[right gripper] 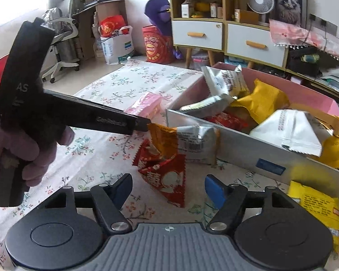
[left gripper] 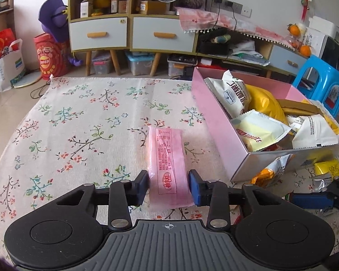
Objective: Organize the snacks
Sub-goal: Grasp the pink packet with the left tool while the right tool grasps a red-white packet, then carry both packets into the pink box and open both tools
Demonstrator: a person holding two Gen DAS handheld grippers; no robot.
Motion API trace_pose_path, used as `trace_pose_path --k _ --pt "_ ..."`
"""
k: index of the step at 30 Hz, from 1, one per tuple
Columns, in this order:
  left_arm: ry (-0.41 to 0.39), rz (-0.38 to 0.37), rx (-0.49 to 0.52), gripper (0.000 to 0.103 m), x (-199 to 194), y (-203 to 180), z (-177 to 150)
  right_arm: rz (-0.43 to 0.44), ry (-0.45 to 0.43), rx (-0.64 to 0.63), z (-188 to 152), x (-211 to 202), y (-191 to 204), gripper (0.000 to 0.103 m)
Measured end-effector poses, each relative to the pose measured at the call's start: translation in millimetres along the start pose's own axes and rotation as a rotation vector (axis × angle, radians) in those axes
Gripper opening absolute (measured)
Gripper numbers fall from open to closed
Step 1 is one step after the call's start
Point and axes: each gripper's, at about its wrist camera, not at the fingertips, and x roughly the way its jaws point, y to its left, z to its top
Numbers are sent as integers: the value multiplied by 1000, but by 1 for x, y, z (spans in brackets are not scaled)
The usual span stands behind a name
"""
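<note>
A pink snack packet point(left gripper: 167, 155) lies lengthwise on the flowered tablecloth point(left gripper: 79, 124). My left gripper point(left gripper: 168, 180) is shut on its near end, one blue pad against each long side. Right of it stands the pink box point(left gripper: 214, 122), filled with several white and yellow snack bags. In the right wrist view my right gripper point(right gripper: 168, 189) is open around a crumpled red packet point(right gripper: 169, 180), and neither pad touches it. Behind that packet an orange and silver bag point(right gripper: 187, 142) leans on the box's grey wall point(right gripper: 237, 149). The left gripper's body point(right gripper: 79, 115) crosses this view, held by a gloved hand point(right gripper: 22, 149).
A yellow packet point(right gripper: 316, 205) lies on the cloth in front of the box at the right. Beyond the table stand a cabinet with drawers point(left gripper: 128, 31), a blue stool point(left gripper: 321, 83) and red bags on the floor point(left gripper: 49, 56).
</note>
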Motion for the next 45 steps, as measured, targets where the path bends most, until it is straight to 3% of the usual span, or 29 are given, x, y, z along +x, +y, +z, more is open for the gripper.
trace_pose_path --k 8,13,27,45 --pt "18 -2 0 33 -2 -6 0 -6 -3 -25 3 -1 8 37" --pt "28 1 -6 31 -5 -7 1 -9 -5 -19 4 -4 5 19" --pt "61 8 -88 30 -11 1 5 -4 -53 -24 11 -16 3 10" --pt "8 2 -117 30 -36 -1 23 11 -147 -26 27 -42 2 9"
